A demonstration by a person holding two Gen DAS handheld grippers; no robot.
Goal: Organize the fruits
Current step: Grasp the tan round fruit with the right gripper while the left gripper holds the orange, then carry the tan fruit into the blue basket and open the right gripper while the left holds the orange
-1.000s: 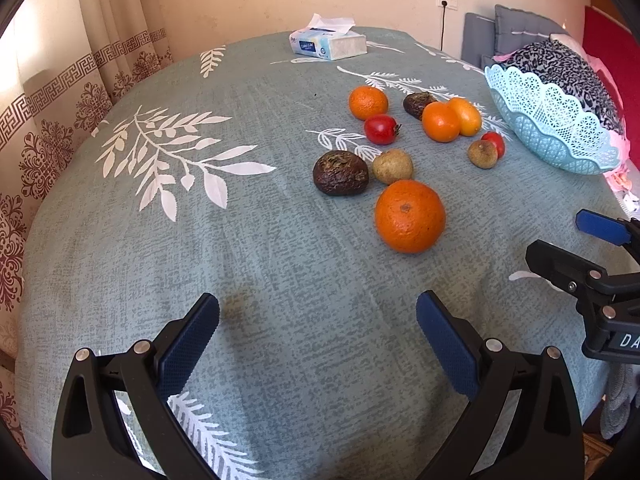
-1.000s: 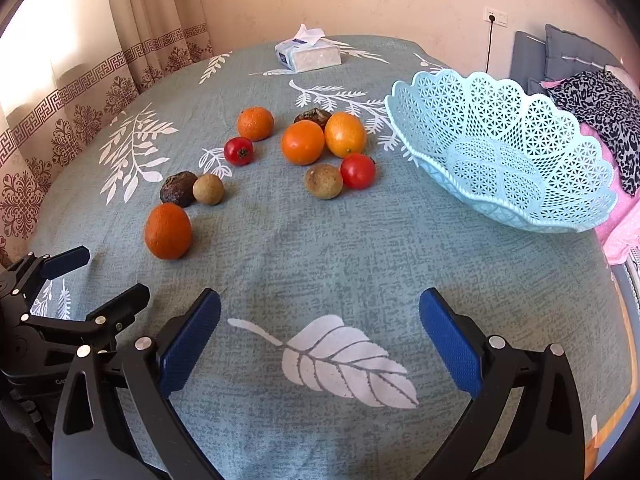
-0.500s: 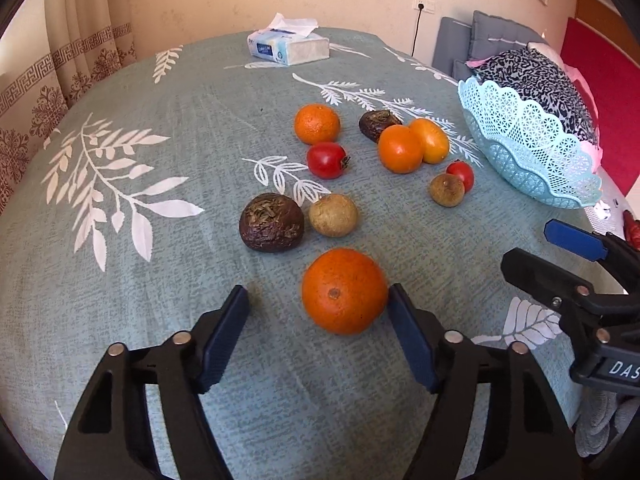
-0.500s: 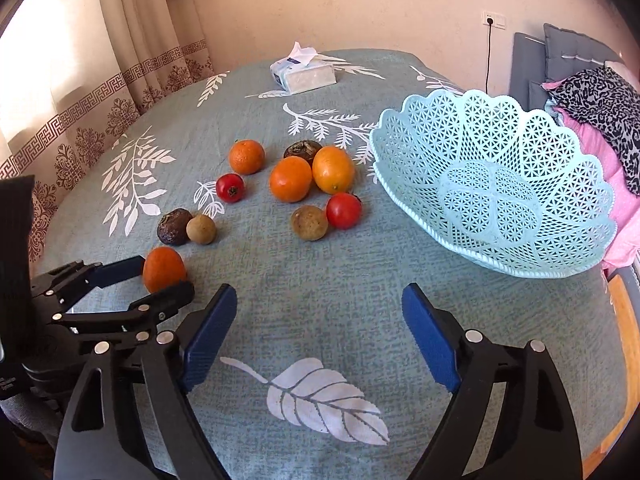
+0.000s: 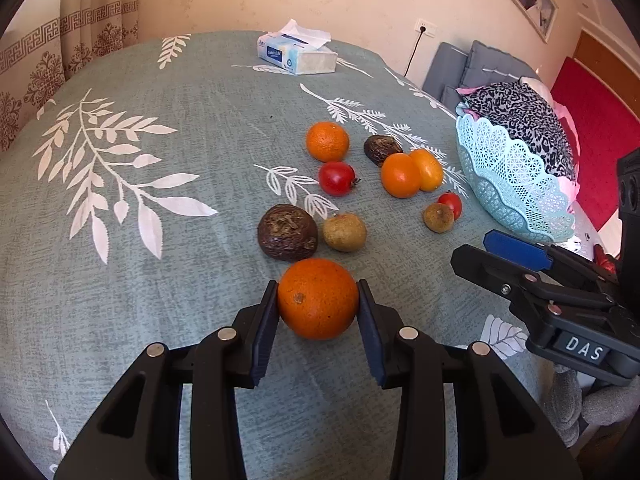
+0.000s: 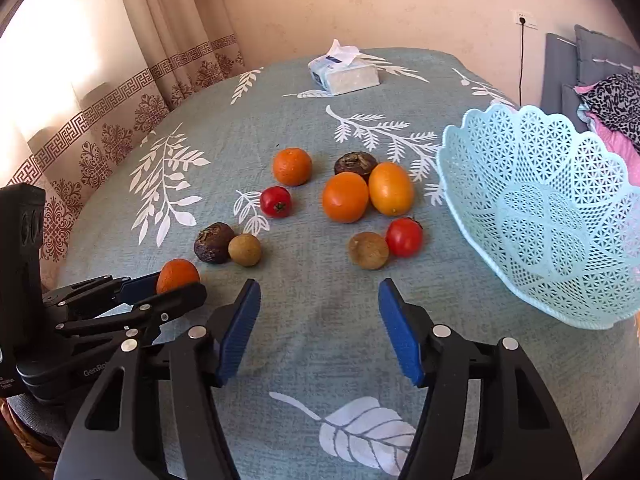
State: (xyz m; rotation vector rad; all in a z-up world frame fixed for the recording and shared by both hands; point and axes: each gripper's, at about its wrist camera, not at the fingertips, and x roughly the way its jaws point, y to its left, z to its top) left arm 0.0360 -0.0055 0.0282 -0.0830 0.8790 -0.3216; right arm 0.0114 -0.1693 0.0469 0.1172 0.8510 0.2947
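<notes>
Left gripper (image 5: 318, 300) clamped on large orange (image 5: 318, 299), low over table (image 5: 160, 280) beside dark wrinkled fruit (image 5: 287, 232). Right gripper (image 6: 319, 328) open, holding nothing, near brown fruit (image 6: 368, 250). Basket (image 6: 552, 216) at right, tilted.

Left wrist view looks forward, low and close over the left gripper (image 5: 318, 300). Right wrist view faces likewise. Both share the fruit cluster (image 6: 344, 196) ahead.
</notes>
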